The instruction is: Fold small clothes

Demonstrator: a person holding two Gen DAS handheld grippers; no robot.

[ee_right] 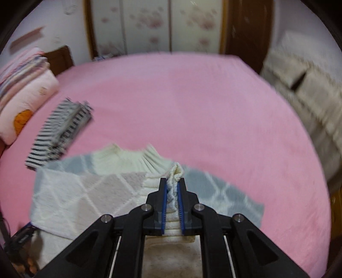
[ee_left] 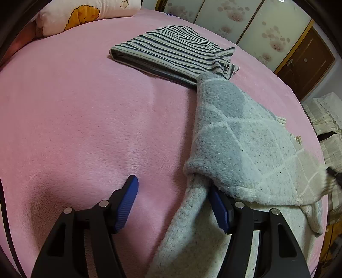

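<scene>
A fuzzy grey-and-cream knit sweater [ee_left: 245, 145] with a diamond pattern lies on the pink bed [ee_left: 85, 107], one part folded over. My left gripper [ee_left: 172, 184] is open at the sweater's left edge. Its left finger is over bare bedding. Its right blue pad [ee_left: 218, 205] is tucked under the folded flap, and a strip of the knit lies beside it. In the right wrist view my right gripper [ee_right: 173, 181] is shut on a bunched pinch of the sweater [ee_right: 85, 192] close to its ribbed cream collar [ee_right: 136, 160].
A folded striped garment [ee_left: 171, 51] lies beyond the sweater, also seen at the left [ee_right: 62, 130]. A pink pillow [ee_left: 85, 15] sits at the head of the bed. Wardrobe doors [ee_left: 256, 27] stand behind. A cream bundle [ee_right: 310, 96] sits off the right edge.
</scene>
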